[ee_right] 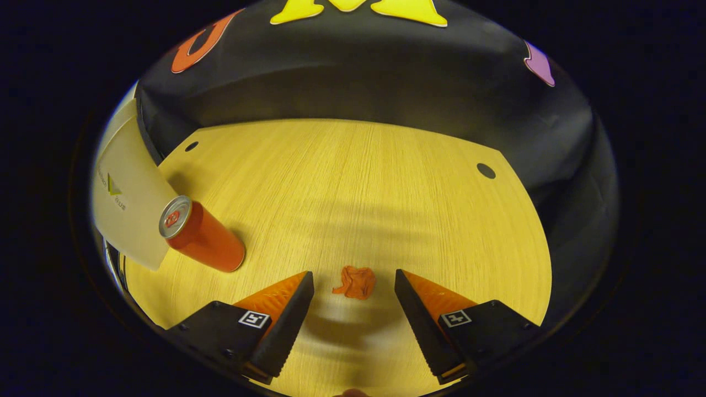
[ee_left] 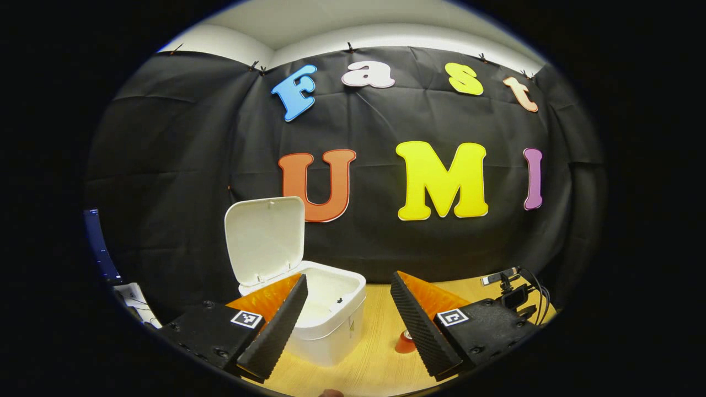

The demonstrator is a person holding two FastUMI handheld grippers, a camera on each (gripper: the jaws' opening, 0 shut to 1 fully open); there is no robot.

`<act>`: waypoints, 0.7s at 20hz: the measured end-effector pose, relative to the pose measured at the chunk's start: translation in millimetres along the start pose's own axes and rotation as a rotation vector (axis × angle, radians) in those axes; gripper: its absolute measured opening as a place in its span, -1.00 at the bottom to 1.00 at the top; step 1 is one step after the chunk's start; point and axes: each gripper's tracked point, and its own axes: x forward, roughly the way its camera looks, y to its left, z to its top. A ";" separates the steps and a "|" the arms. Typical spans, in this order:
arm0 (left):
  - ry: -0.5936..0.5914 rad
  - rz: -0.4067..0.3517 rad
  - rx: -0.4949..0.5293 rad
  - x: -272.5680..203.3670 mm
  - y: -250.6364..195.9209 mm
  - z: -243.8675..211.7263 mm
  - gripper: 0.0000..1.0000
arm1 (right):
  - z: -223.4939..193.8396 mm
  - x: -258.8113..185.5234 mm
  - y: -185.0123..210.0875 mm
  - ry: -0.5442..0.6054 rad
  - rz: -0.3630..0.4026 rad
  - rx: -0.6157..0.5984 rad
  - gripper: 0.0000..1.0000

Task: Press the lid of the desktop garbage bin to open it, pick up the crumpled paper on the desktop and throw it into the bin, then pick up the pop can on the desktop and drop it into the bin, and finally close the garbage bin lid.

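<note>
The white desktop bin (ee_left: 331, 325) stands on the wooden desk with its lid (ee_left: 265, 240) swung up and the inside showing. My left gripper (ee_left: 348, 278) hovers open in front of it, its left finger overlapping the bin's near corner. A red pop can (ee_right: 201, 234) stands upright beside the bin's wall (ee_right: 127, 204) in the right gripper view; in the left gripper view the can (ee_left: 405, 342) peeks out from behind a finger. A small orange crumpled paper (ee_right: 356, 282) lies on the desk, level with the tips of my open right gripper (ee_right: 353, 274) and between them.
The wooden desk (ee_right: 386, 182) has two round holes near its back corners and ends at the black cloth wall. A small camera on a stand with cables (ee_left: 513, 292) sits at the desk's far right in the left gripper view.
</note>
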 end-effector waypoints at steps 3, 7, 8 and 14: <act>0.015 0.000 -0.005 -0.7 0.2 -3.4 0.97 | -4.6 16.6 -5.0 0.065 0.005 0.038 0.92; 0.036 0.003 -0.015 -3.5 1.8 -8.2 0.97 | -14.7 38.2 -10.3 0.160 0.016 0.111 0.87; 0.042 0.007 -0.014 -3.6 2.8 -11.3 0.97 | -11.8 35.8 -14.8 0.165 0.014 0.127 0.93; 0.050 0.020 -0.023 -6.7 7.7 -12.4 0.98 | -6.0 36.4 -20.6 0.169 -0.003 0.120 0.58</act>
